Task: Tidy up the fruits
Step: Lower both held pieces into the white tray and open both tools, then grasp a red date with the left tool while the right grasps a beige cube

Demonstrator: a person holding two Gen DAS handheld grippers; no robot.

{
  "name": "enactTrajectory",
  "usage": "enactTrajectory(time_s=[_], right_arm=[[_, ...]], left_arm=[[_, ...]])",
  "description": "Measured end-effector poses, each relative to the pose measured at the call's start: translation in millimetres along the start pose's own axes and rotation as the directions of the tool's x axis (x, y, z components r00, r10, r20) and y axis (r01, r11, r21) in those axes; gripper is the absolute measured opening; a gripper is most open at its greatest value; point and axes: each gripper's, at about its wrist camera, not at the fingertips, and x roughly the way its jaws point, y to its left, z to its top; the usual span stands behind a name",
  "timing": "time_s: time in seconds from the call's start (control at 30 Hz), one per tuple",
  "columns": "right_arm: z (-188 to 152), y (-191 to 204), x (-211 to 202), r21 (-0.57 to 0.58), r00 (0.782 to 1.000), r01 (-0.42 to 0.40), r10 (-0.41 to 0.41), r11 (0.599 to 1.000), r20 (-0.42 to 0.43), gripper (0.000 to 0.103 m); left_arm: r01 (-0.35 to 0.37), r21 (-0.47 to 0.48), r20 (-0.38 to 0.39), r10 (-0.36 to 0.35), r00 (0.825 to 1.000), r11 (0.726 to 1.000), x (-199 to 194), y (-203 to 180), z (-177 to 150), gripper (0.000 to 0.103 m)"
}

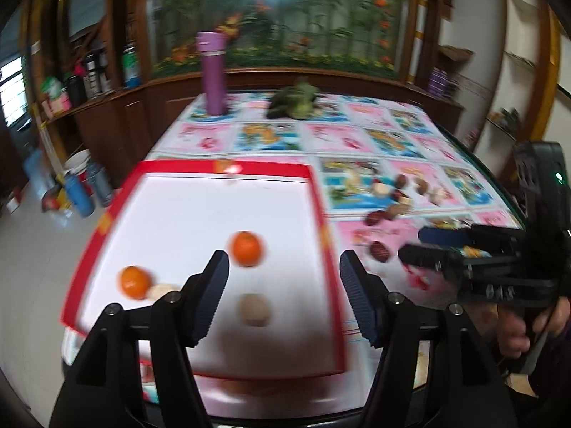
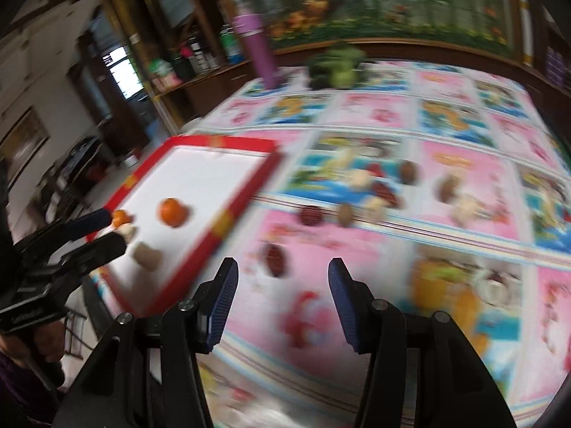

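Starting at the left of the tray, your left gripper hangs over its white floor with both fingers spread wide and nothing between them. On the tray, one orange sits near the left rim with a pale piece touching it; a second orange lies nearer the middle, and a tan round fruit lies just in front of that one. Right of the tray, on the patterned tablecloth, a dark red fruit lies close to the red rim, and a loose scatter of brown, red and pale pieces lies farther back. Your right gripper hovers over the cloth to the right of the tray, fingers released and holding nothing, with that dark red fruit just ahead of its left finger. Behind the tray stand a purple bottle and a green leafy bundle.
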Motion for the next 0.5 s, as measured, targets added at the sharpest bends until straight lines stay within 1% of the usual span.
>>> enactTrajectory(time_s=[0.1, 0.27, 0.43, 0.5], right_arm=[[-4, -24, -11, 0.038, 1.0, 0.029, -0.029, 0.999, 0.011, 0.052], [-8, -53, -18, 0.072, 0.997, 0.075, -0.077, 0.995, 0.024, 0.052], [-5, -74, -12, 0.087, 0.992, 0.122, -0.123, 0.989, 0.013, 0.052], [-1, -80, -5, 0.083, 0.987, 0.157, -0.158, 0.984, -0.001, 0.052]], left_arm=[[0.045, 0.029, -0.03, -0.044, 0.999, 0.999, 9, -23, -2, 0.066], [0.087, 0.069, -0.082, -0.081, 0.993, 0.994, 27, -56, -1, 0.066], [0.111, 0.08, -0.129, -0.101, 0.987, 0.991, 43, -77, 0, 0.066], [0.12, 0.083, -0.15, -0.107, 0.983, 0.989, 52, -85, 2, 0.066]])
